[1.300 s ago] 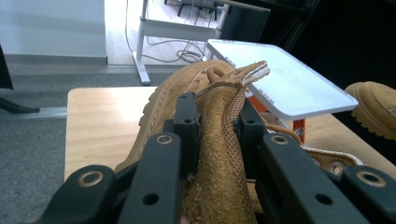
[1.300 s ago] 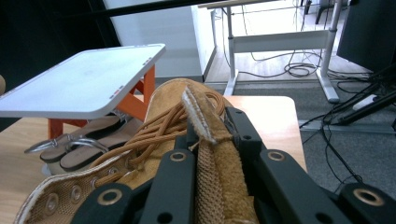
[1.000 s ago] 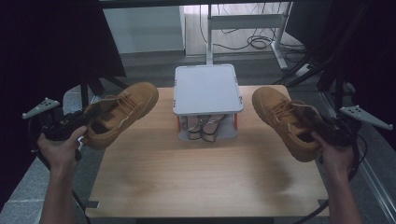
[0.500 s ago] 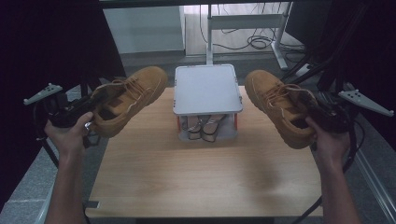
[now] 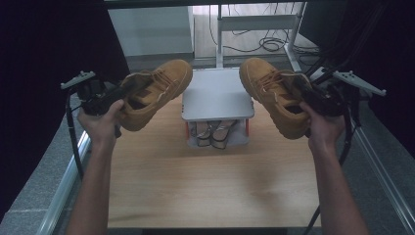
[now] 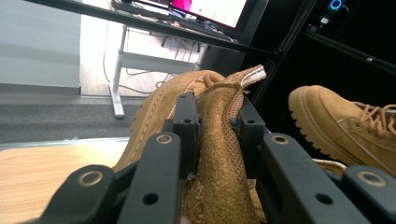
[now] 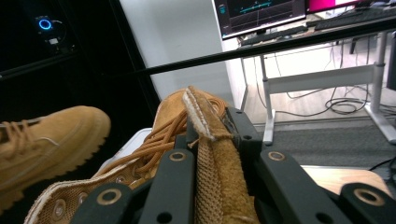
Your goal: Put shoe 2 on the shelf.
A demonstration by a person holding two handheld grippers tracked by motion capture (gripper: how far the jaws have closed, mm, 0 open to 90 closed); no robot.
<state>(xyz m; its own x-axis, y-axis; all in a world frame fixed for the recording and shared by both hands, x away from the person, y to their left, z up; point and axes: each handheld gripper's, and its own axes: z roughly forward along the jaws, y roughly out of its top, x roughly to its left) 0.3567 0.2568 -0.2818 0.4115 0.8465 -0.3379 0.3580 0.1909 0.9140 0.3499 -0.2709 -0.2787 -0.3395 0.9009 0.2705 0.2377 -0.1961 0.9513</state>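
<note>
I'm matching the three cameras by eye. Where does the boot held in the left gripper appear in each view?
High view: left boot at upper left, toe toward the white rack top.
Left gripper view: centre, its collar pinched between the fingers.
Right gripper view: far left edge, toe showing.
Shared landmark: the wooden table.
</note>
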